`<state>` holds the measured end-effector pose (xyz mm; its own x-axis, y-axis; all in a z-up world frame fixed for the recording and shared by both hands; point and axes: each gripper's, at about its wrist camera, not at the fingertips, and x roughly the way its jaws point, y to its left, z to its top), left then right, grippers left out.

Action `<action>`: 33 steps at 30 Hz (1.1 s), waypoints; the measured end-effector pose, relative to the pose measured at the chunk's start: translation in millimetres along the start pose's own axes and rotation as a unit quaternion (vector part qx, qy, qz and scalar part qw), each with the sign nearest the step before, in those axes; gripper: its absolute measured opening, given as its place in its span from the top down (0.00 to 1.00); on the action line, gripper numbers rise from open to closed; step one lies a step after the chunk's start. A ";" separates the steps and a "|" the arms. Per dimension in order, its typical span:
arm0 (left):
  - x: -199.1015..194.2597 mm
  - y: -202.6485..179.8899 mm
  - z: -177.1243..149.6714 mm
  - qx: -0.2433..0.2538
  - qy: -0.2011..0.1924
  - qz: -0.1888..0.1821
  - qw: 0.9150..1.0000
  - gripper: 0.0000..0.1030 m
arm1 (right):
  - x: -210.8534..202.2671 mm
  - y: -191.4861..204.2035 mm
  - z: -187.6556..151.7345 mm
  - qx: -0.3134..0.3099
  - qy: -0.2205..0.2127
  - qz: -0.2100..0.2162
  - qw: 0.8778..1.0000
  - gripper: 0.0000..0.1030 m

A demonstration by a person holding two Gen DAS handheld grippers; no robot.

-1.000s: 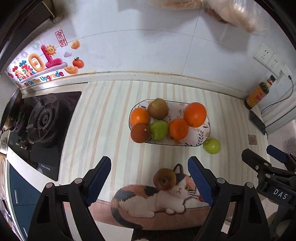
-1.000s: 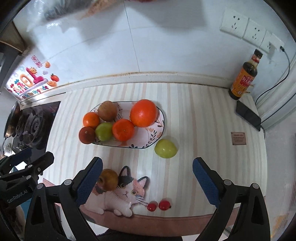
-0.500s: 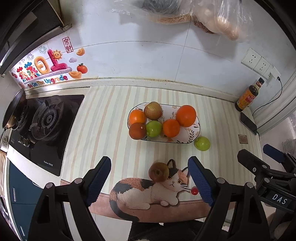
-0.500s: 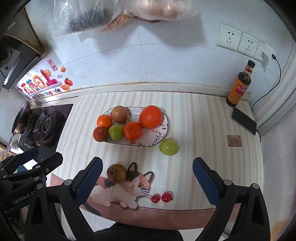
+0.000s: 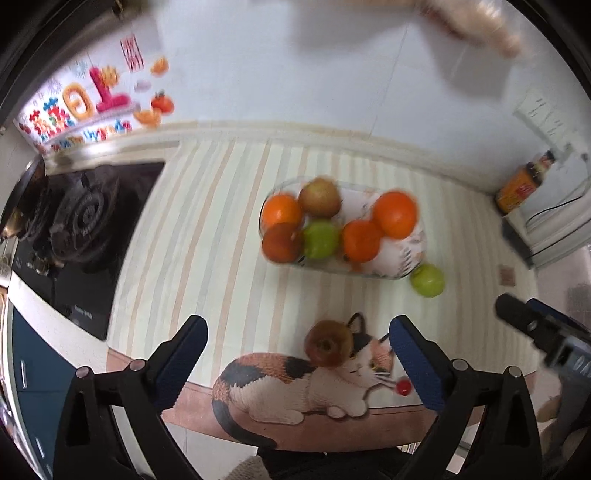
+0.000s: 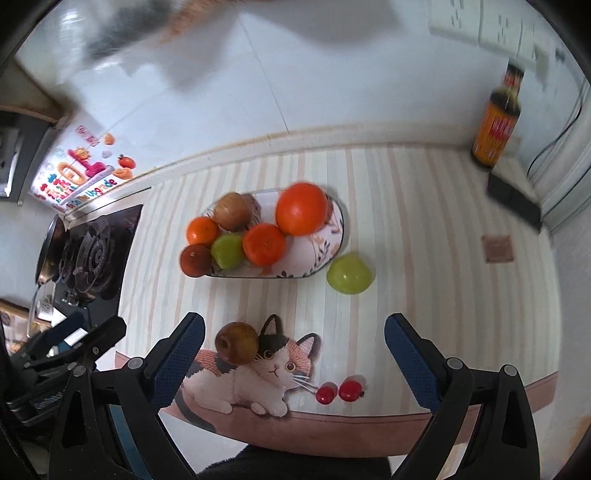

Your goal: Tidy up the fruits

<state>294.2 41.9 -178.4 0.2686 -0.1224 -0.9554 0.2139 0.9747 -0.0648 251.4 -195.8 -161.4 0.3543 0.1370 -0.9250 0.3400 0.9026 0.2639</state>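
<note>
A patterned oval plate on the striped counter holds several fruits: oranges, a green apple, brown and red fruits. A loose green apple lies right of the plate. A brown fruit lies on the cat picture near the front edge. Two cherry tomatoes lie by the edge. My left gripper is open above the brown fruit. My right gripper is open and empty over the counter's front edge.
A gas stove sits at the left. A sauce bottle and a black phone are at the back right. The wall with sockets runs behind the counter.
Both grippers have moved back down and closer to the counter after having pulled up; the fruits look larger again. No fruit has moved.
</note>
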 end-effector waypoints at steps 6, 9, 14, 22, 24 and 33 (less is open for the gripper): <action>72.9 -2.2 -10.4 -0.008 0.083 -0.006 0.997 0.02 | 81.8 -43.8 13.9 0.049 0.054 0.007 0.997 0.03; 106.3 -7.2 -18.6 -0.016 0.119 -0.014 0.993 0.02 | 117.0 -61.3 20.6 0.075 0.070 0.005 0.995 0.03; 157.6 -14.2 -31.8 -0.033 0.179 -0.033 0.983 0.02 | 178.4 -86.8 33.4 0.109 0.101 0.003 0.989 0.22; 186.9 -18.5 -41.9 -0.048 0.206 -0.052 0.976 0.02 | 214.4 -89.8 33.3 0.100 0.116 0.013 0.988 0.36; 188.4 -19.5 -42.6 -0.046 0.205 -0.052 0.976 0.03 | 213.1 -86.3 26.3 0.091 0.121 0.014 0.988 0.36; 184.7 -20.5 -37.7 -0.041 0.186 -0.062 0.980 0.38 | 213.1 -42.5 -39.0 -0.002 0.171 0.024 0.985 0.36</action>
<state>304.0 6.4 -364.4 -0.1179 -0.1793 -0.9767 0.1432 0.9702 -0.1954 278.5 -189.0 -380.4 0.0567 0.3089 -0.9494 0.3264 0.8929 0.3100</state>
